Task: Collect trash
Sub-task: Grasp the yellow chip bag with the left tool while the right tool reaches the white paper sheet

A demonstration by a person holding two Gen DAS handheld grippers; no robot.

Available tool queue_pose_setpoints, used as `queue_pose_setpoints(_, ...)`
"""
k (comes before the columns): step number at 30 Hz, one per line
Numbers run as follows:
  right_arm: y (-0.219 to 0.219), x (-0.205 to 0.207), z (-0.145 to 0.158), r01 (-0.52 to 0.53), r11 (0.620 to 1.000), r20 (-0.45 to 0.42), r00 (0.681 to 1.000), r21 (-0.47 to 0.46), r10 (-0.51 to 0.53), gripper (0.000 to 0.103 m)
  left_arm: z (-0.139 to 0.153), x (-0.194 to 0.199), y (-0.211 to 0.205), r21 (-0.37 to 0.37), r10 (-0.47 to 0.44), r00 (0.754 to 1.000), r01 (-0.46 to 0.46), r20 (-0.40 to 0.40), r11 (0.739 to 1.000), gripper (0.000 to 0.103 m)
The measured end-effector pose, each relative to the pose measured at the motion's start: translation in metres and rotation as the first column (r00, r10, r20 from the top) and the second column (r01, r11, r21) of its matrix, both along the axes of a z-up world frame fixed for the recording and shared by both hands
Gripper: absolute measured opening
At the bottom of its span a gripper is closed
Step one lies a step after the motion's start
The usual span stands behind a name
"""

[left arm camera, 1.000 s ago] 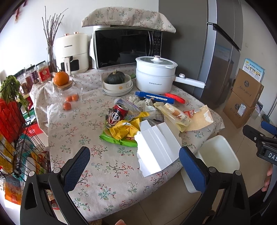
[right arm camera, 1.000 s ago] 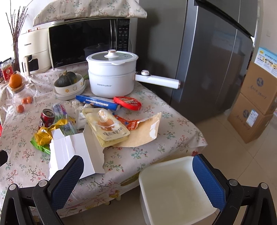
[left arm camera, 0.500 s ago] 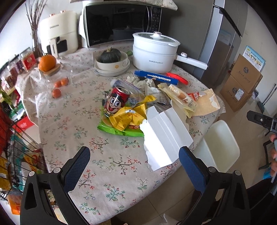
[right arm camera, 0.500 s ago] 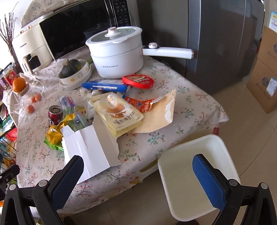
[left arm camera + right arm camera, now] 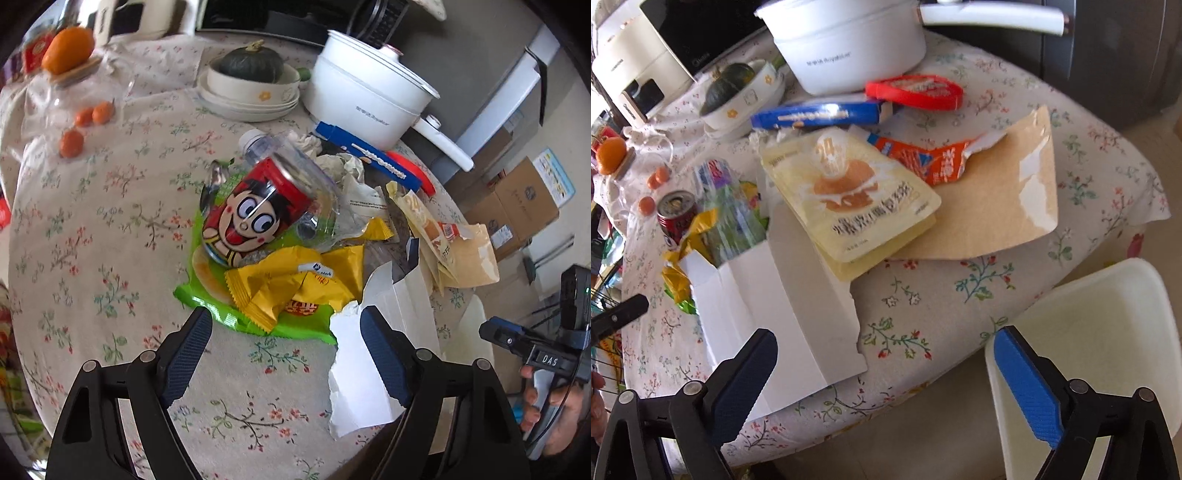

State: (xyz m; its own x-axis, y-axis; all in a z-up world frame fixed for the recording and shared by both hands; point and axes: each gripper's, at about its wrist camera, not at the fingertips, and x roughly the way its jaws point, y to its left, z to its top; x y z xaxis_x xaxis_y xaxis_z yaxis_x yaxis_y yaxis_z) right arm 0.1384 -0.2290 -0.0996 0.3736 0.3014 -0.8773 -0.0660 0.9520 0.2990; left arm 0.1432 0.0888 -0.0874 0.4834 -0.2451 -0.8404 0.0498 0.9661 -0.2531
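A pile of trash lies on the floral table. In the left wrist view I see a red cartoon can (image 5: 255,218), a clear plastic bottle (image 5: 306,184), yellow wrappers (image 5: 295,284) on a green wrapper (image 5: 207,295), and torn white paper (image 5: 369,369). My left gripper (image 5: 286,350) is open and empty just before the wrappers. In the right wrist view the white paper (image 5: 783,306), a cream food pouch (image 5: 849,199), a brown pouch (image 5: 1004,206) and an orange wrapper (image 5: 923,158) show. My right gripper (image 5: 882,384) is open and empty over the table's front edge. A white bin (image 5: 1100,332) stands on the floor beside it.
A white pot (image 5: 365,103), a squash in stacked bowls (image 5: 251,81), a blue box (image 5: 816,116), a red lid (image 5: 916,90) and small oranges (image 5: 72,142) sit behind the trash. An air fryer (image 5: 635,70) and microwave stand at the back. Cardboard boxes (image 5: 517,206) are on the floor.
Both grippers have moved forward and down toward the table. The left one now sits close to the wrappers and can; the right one is nearer the white paper and bin.
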Motion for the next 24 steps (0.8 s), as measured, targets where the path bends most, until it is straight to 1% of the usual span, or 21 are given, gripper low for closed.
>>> queue_pose_setpoints(1,0.003,0.003,-0.006,-0.010,1.000,-0.030,0.999,0.010,0.010,0.091,0.003,0.002,-0.008,0.059,-0.050,0.998,0.048,0.023,0.997,0.084)
queue_pose_setpoints(2,0.006,0.005,-0.008,-0.026,0.999,-0.031,0.999,0.028,0.027,0.091,0.005,0.004,-0.014,0.122,-0.105,0.993,0.099,0.044,0.988,0.084)
queue_pose_setpoints(3,0.009,0.007,-0.008,-0.043,0.999,-0.022,0.999,0.032,0.044,0.091,0.005,0.007,-0.020,0.178,-0.166,0.984,0.153,0.062,0.972,0.084)
queue_pose_setpoints(4,0.012,0.007,-0.007,-0.055,0.998,-0.013,0.998,0.018,0.056,0.091,0.005,0.007,-0.023,0.218,-0.217,0.974,0.198,0.068,0.956,0.082)
queue_pose_setpoints(5,0.014,0.008,-0.008,-0.066,0.998,-0.005,0.998,-0.001,0.066,0.091,0.004,0.009,-0.025,0.240,-0.257,0.964,0.234,0.066,0.942,0.079)
queue_pose_setpoints(7,0.016,0.010,-0.010,-0.080,0.997,0.001,0.997,-0.025,0.080,0.091,0.001,0.016,-0.023,0.260,-0.289,0.955,0.264,0.062,0.929,0.073)
queue_pose_setpoints(9,0.014,0.014,-0.014,-0.076,0.997,-0.012,0.997,-0.023,0.076,0.091,-0.003,0.023,-0.024,0.263,-0.306,0.950,0.282,0.055,0.923,0.069)
queue_pose_setpoints(13,0.014,0.011,-0.017,-0.090,0.996,-0.029,0.995,0.020,0.091,0.091,-0.012,0.028,-0.028,0.266,-0.339,0.940,0.319,0.030,0.909,0.068)
queue_pose_setpoints(15,0.018,0.006,-0.021,-0.109,0.993,-0.044,0.993,0.049,0.111,0.091,-0.020,0.032,-0.032,0.268,-0.347,0.938,0.333,0.004,0.904,0.064)
queue_pose_setpoints(17,0.024,0.003,-0.029,-0.130,0.989,-0.071,0.988,0.071,0.135,0.091,-0.029,0.033,-0.036,0.279,-0.350,0.937,0.341,-0.021,0.897,0.049)
queue_pose_setpoints(18,0.027,0.001,-0.033,-0.142,0.987,-0.082,0.986,0.073,0.147,0.091,-0.032,0.033,-0.037,0.292,-0.348,0.937,0.342,-0.033,0.893,0.045)
queue_pose_setpoints(19,0.030,-0.001,-0.036,-0.152,0.986,-0.088,0.984,0.069,0.158,0.091,-0.035,0.033,-0.038,0.307,-0.346,0.938,0.340,-0.035,0.889,0.037)
queue_pose_setpoints(20,0.033,-0.003,-0.038,-0.161,0.985,-0.093,0.982,0.066,0.166,0.091,-0.035,0.032,-0.038,0.310,-0.342,0.939,0.336,-0.035,0.889,0.034)
queue_pose_setpoints(21,0.036,-0.004,-0.041,-0.168,0.984,-0.099,0.980,0.064,0.174,0.091,-0.035,0.031,-0.037,0.300,-0.335,0.942,0.329,-0.031,0.896,0.030)
queue_pose_setpoints(22,0.037,-0.004,-0.043,-0.170,0.983,-0.105,0.979,0.069,0.176,0.091,-0.034,0.031,-0.036,0.290,-0.325,0.945,0.320,-0.030,0.902,0.012)
queue_pose_setpoints(23,0.038,-0.005,-0.045,-0.168,0.982,-0.112,0.978,0.081,0.177,0.091,-0.033,0.031,-0.035,0.288,-0.312,0.950,0.308,-0.033,0.907,0.007)
queue_pose_setpoints(24,0.038,-0.005,-0.047,-0.165,0.981,-0.121,0.977,0.098,0.176,0.091,-0.033,0.029,-0.033,0.291,-0.297,0.954,0.293,-0.030,0.911,0.007)
